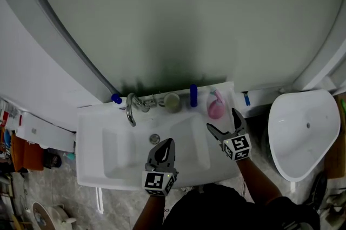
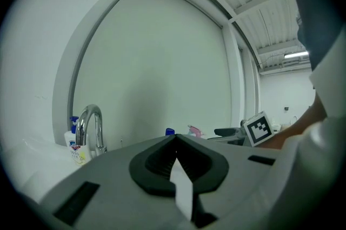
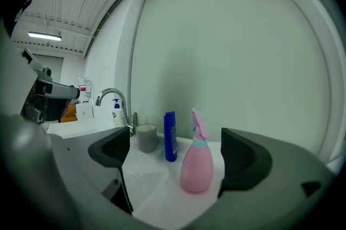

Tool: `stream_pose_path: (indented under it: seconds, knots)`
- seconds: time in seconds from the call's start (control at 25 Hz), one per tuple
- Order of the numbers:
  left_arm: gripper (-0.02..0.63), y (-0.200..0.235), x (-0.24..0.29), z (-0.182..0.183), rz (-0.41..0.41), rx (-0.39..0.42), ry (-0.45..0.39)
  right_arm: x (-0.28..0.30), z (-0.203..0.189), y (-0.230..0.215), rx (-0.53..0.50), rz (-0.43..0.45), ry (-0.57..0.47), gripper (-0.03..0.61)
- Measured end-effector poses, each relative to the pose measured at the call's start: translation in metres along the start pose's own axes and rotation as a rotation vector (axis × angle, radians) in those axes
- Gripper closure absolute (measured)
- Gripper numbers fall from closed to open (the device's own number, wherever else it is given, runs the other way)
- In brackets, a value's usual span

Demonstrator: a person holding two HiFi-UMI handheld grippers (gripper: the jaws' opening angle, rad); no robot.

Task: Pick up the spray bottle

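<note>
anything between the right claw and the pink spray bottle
Nothing: in the right gripper view only bare white sink ledge lies between the open right claw and the pink spray bottle, which stands just ahead of its jaws.

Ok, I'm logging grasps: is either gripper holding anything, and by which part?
Nothing held: right gripper open, short of the pink plastic spray bottle; left gripper shut, empty.
</note>
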State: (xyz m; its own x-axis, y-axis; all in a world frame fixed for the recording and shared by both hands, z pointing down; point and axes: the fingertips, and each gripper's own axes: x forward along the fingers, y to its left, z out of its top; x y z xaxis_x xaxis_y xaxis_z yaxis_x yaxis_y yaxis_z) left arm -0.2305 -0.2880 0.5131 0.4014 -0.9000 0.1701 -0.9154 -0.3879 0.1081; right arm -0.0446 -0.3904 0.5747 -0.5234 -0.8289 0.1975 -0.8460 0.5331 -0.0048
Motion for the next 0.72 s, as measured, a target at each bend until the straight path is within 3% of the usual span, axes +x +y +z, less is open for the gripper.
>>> stream_pose_path:
  seconds: [0.4, 0.72]
  knots:
    - [0.617, 0.001, 0.022, -0.008, 0.009, 0.002, 0.035, 0.047, -0.012, -0.042, -0.04, -0.022, 0.023, 0.08]
    - [0.617, 0.002, 0.03, -0.007, 0.005, 0.009, 0.033, 0.06, -0.006, -0.052, -0.067, -0.048, 0.013, 0.273]
